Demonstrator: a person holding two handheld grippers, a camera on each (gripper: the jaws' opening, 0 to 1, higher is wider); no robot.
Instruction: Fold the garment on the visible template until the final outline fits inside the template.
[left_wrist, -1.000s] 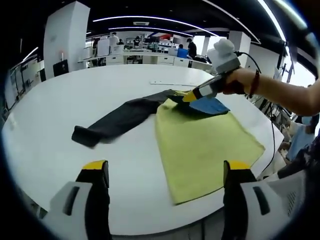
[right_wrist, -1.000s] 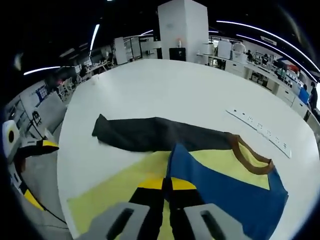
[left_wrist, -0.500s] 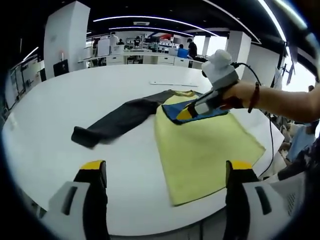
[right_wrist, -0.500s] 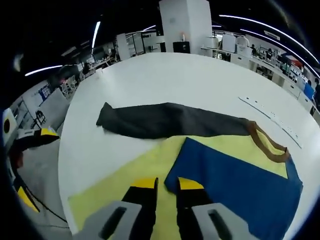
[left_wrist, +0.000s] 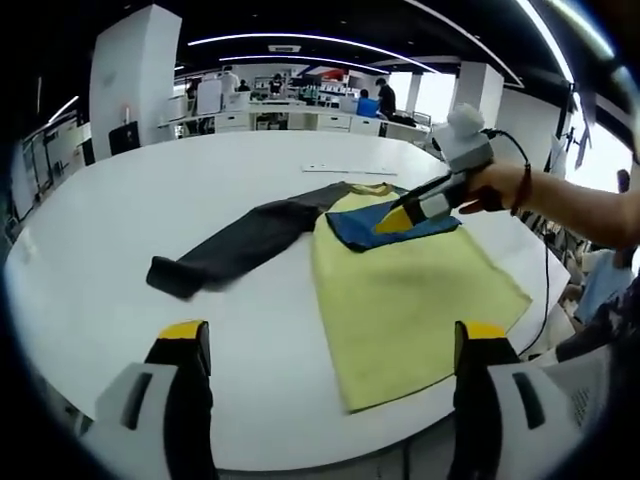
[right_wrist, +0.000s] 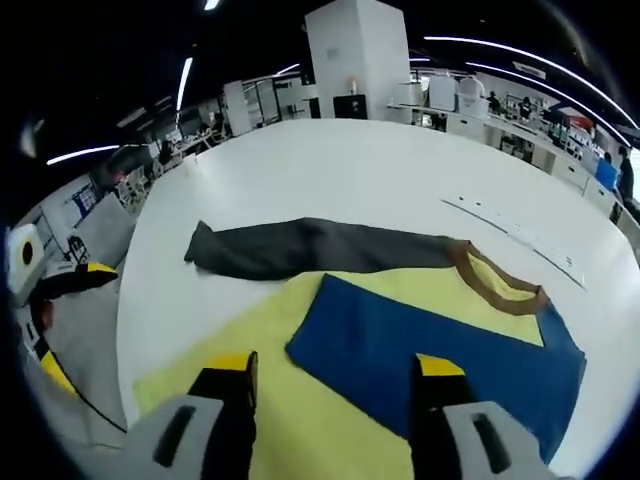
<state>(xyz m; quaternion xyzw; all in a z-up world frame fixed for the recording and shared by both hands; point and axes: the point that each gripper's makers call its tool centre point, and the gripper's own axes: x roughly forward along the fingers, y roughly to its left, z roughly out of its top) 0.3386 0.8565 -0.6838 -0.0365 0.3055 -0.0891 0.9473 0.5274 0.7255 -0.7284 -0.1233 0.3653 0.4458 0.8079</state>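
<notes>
Now the garment (right_wrist: 440, 345) lies on the white tabletop (left_wrist: 150, 200), its blue part folded onto the yellow template (left_wrist: 405, 300) and one dark sleeve (right_wrist: 300, 248) stretched out beside it (off the template). Both the left gripper (left_wrist: 325, 345) and right gripper (right_wrist: 330, 375) stand wide apart, holding nothing.

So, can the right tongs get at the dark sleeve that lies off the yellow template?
Probably yes. The right tongs are open above the blue fold, and the dark sleeve lies flat just beyond it on the table, nothing between.
</notes>
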